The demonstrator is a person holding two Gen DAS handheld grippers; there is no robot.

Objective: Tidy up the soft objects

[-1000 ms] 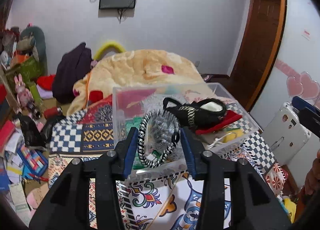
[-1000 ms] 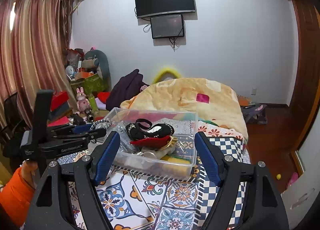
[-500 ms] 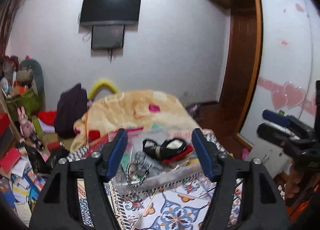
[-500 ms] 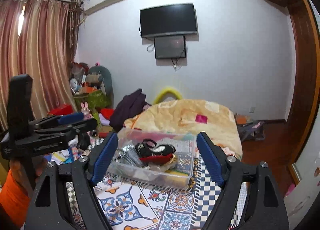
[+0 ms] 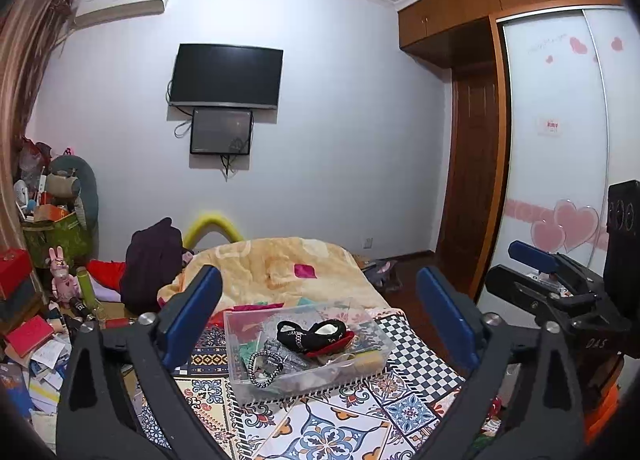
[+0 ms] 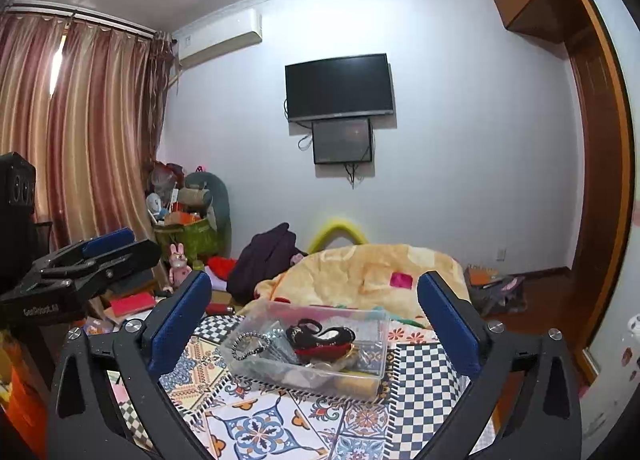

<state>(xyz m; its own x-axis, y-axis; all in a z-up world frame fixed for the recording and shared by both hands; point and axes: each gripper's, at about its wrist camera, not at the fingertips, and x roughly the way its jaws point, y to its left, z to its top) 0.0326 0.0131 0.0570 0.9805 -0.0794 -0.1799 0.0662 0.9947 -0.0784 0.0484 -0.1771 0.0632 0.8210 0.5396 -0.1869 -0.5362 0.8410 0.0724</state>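
Bin (image 5: 306,378) sits on our patterned cloth (image 5: 332,428), black cord loop (image 5: 264,368) inside it. Our left gripper (image 5: 318,316) and right gripper (image 6: 312,318) are both opening wide, nothing between the jaws.

A pale wall (image 6: 460,148) carries a black TV (image 6: 339,86) with a smaller screen (image 6: 342,140) just below it and an air conditioner (image 6: 219,37) near the ceiling. Striped curtains (image 6: 80,140) glow at the left. A wooden wardrobe (image 5: 460,12) and door (image 5: 472,180) stand right. A yellow blanket (image 5: 280,268) covers the bed.
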